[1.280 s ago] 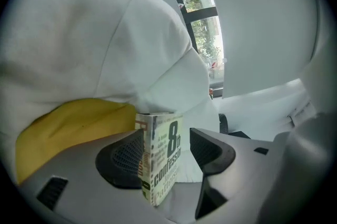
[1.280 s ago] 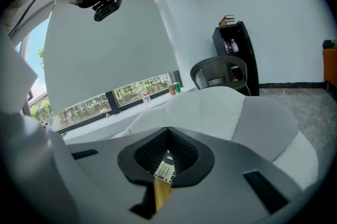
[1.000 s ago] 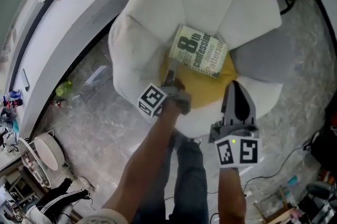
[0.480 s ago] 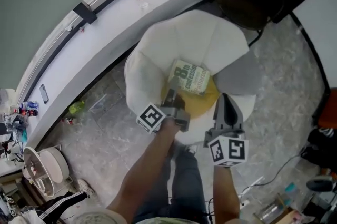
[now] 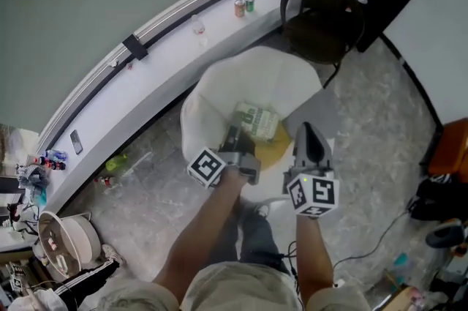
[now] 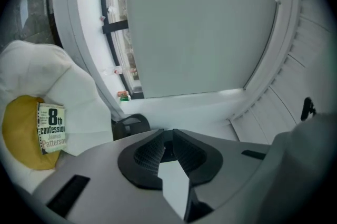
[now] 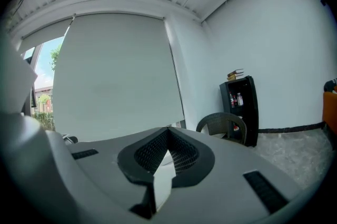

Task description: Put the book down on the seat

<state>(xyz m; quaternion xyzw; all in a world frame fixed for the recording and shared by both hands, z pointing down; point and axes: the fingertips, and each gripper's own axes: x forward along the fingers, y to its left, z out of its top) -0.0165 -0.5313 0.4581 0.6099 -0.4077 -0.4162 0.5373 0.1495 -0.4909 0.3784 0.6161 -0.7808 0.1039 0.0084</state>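
Book [image 5: 256, 121] lies flat on the yellow cushion [image 5: 273, 150] of the white seat [image 5: 219, 86] in the head view, just beyond my left hand-held gripper [image 5: 234, 137], with my right hand-held gripper [image 5: 308, 135] alongside. In the left gripper view, the jaws are closing on nothing, and the book sits far left. In the right gripper view, the jaws meet, empty.

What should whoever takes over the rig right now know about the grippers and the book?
Left gripper: jaws closing, nothing between them.
Right gripper: shut, empty.
Book: lies cover-up on the yellow cushion of the white seat; neither gripper holds it.
Done: the book is down on the seat.
Left: nothing obvious; probably just keep both grippers off the book.
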